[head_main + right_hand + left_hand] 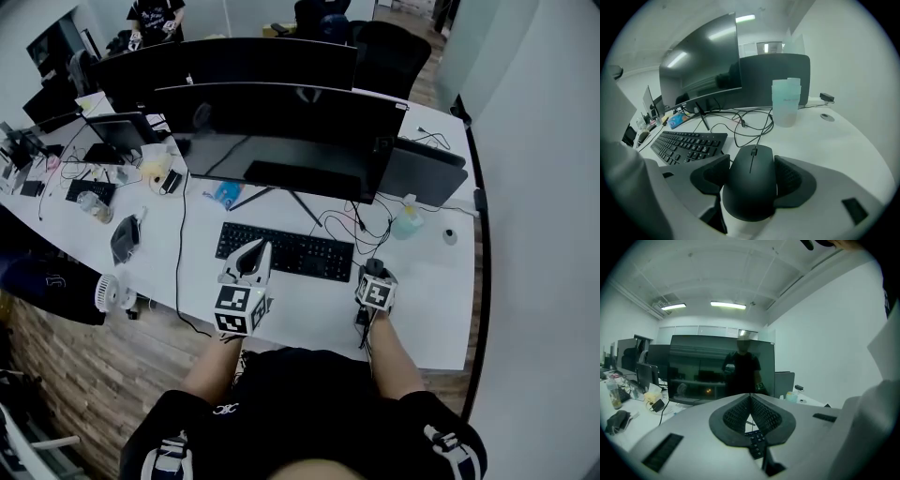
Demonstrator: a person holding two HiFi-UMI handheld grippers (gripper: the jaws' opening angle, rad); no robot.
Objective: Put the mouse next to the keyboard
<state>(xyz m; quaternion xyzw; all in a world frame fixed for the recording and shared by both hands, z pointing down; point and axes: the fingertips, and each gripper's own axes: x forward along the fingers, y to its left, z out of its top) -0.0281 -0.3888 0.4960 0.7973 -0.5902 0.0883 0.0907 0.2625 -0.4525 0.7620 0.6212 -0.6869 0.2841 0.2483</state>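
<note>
A black wired mouse (751,183) sits between the two pads of my right gripper (752,180), which is shut on it just right of the black keyboard (686,143). In the head view the right gripper (375,281) is at the keyboard's (284,250) right end, over the white desk (422,300), and hides the mouse. My left gripper (249,265) hovers over the keyboard's front left part. Its pads (740,412) meet at the tips with nothing between them, and a few keys show below them.
Dark monitors (281,131) stand behind the keyboard. Loose cables (740,123) lie between the keyboard and a translucent bottle (786,102). A small round disc (827,117) lies at the far right. Clutter covers the desk's left end (94,187).
</note>
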